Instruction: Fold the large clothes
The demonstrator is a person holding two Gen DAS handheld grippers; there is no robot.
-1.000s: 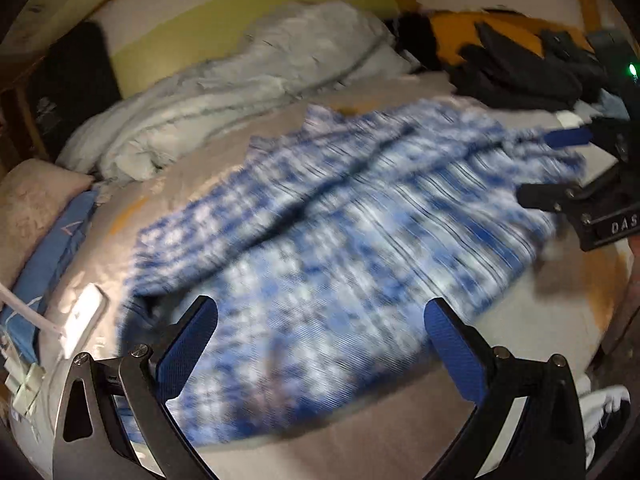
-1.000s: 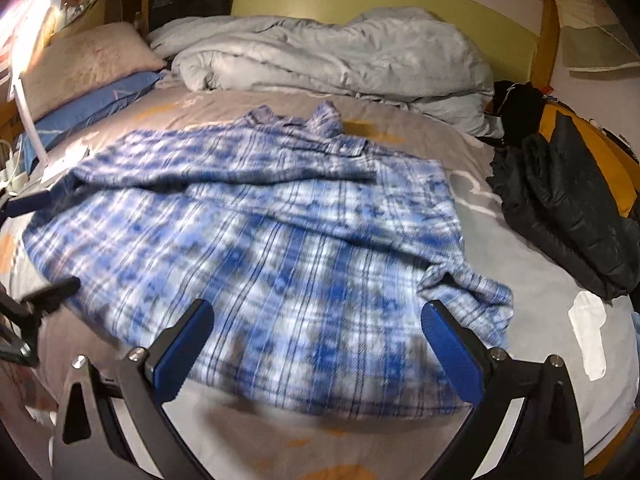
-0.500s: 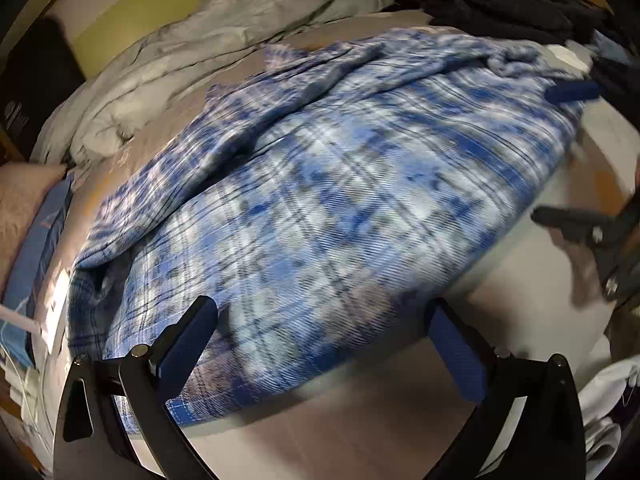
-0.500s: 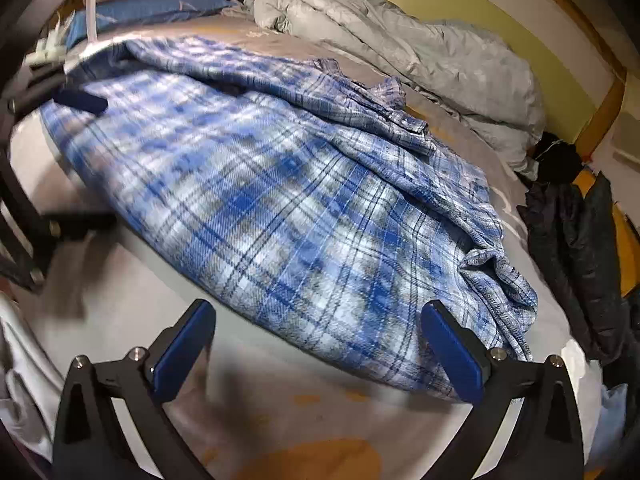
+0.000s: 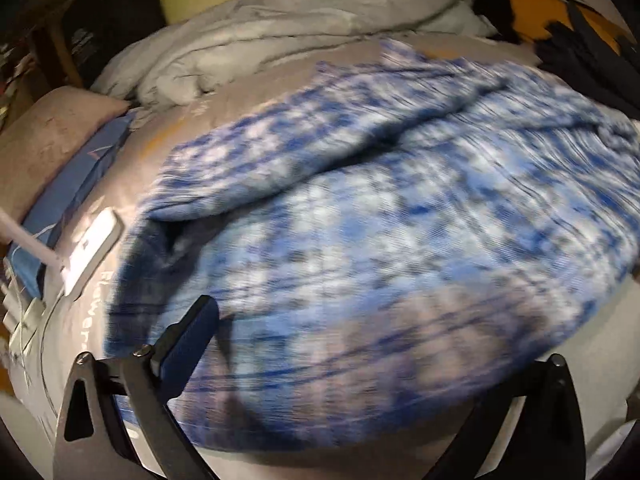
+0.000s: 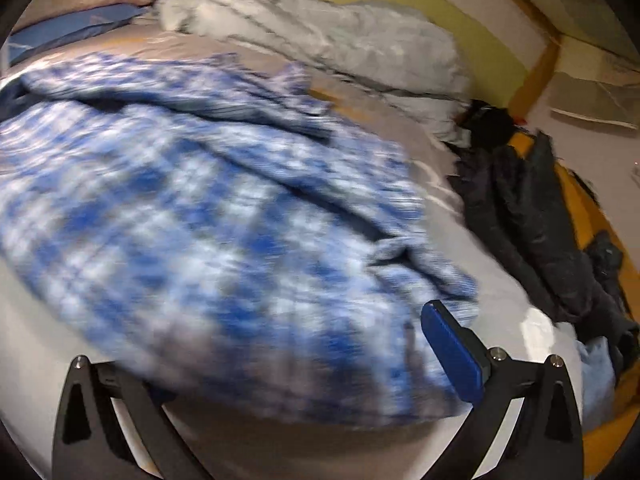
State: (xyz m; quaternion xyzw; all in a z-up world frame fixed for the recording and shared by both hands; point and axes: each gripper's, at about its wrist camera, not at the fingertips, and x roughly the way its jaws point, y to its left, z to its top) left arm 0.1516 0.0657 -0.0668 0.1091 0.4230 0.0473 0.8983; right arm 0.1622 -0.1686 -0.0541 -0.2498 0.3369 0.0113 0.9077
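Beige bed sheet (image 5: 256,92) with a big blue-and-white plaid flannel shirt (image 5: 400,240) spread flat across it, rumpled grey duvet (image 6: 320,36) at the far side. Left gripper (image 5: 360,364) is spread wide, jaws just easing inward, near hem between them but not pinched. Right gripper (image 6: 280,364) also gapes over the hem, gripping nothing.

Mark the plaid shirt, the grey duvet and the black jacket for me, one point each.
plaid shirt (image 5: 400,240), left wrist view, on the middle of its spread body.
grey duvet (image 6: 320,36), right wrist view, on its bunched top fold.
black jacket (image 6: 532,208), right wrist view, on its dark body beside the shirt.
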